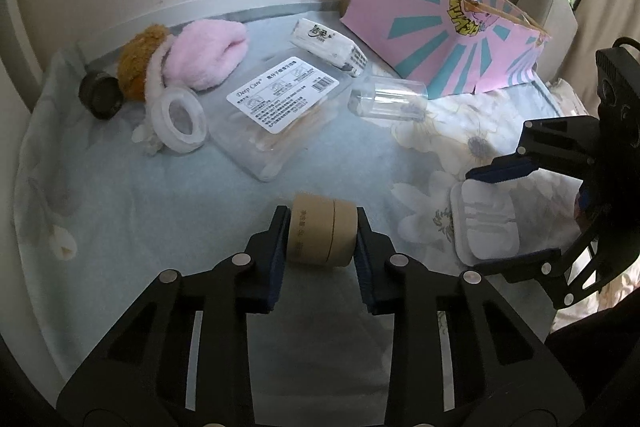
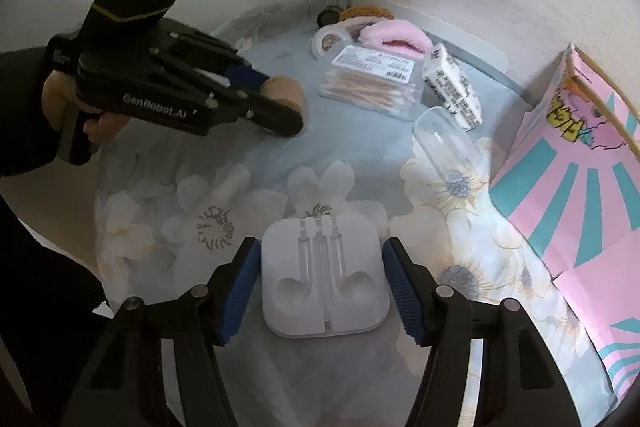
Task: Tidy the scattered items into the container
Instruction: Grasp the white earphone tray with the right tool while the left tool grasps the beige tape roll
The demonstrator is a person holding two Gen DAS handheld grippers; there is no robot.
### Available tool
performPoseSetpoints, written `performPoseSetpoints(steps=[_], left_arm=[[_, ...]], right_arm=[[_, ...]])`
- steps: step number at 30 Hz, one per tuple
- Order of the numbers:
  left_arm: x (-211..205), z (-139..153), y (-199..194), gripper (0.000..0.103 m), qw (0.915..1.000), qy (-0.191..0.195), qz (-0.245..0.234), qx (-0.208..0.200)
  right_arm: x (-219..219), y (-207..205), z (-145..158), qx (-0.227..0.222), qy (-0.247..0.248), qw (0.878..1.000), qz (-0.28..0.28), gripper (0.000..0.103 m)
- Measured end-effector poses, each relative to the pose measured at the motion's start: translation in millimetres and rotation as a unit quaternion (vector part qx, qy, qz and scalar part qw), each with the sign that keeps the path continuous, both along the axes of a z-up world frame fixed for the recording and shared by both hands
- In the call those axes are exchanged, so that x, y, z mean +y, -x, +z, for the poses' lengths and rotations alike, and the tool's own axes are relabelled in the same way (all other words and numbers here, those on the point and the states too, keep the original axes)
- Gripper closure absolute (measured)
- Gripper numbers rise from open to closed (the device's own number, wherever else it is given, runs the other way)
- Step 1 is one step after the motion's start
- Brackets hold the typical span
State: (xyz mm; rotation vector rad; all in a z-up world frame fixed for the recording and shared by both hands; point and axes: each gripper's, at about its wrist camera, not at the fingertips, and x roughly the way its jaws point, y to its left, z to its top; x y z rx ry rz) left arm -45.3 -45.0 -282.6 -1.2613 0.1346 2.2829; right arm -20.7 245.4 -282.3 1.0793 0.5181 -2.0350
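The left gripper [image 1: 322, 227] clamps a brown cardboard tub [image 1: 322, 231] between its pads. The right gripper [image 2: 320, 287] stands spread around a white earphone case [image 2: 325, 277], not touching it.

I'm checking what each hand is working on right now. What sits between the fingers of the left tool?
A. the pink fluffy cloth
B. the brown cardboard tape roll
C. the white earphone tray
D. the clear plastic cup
B: in the left wrist view, the left tool has its fingers closed against both flat ends of the brown cardboard tape roll.
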Motion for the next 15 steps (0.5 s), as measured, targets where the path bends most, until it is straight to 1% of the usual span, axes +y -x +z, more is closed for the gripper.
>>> performPoseSetpoints(steps=[3,7,10,15], left_arm=[[-0.5,6.4,-0.3,0.077,1.0000,-0.002,0.003,0.000],[-2.8,27.6,-0.3,0.078,0.9997,-0.014,0.017,0.004],[-3.4,47.3,1.3,0.078,0.9996,-0.011,0.021,0.014],[-2.9,90.0,5.6,0.078,0.9986,-0.022,0.034,0.036]], right_arm=[[2.9,2.4,9.7,0.000,0.008,1.000,-0.008,0.045],[7.5,7.3,30.5,0.001,0.026,0.999,-0.023,0.045],[11.7,9.2,56.8,-0.001,0.052,0.998,-0.036,0.045],[25.5,13.2,108.8,0.021,0.083,0.994,-0.064,0.045]])
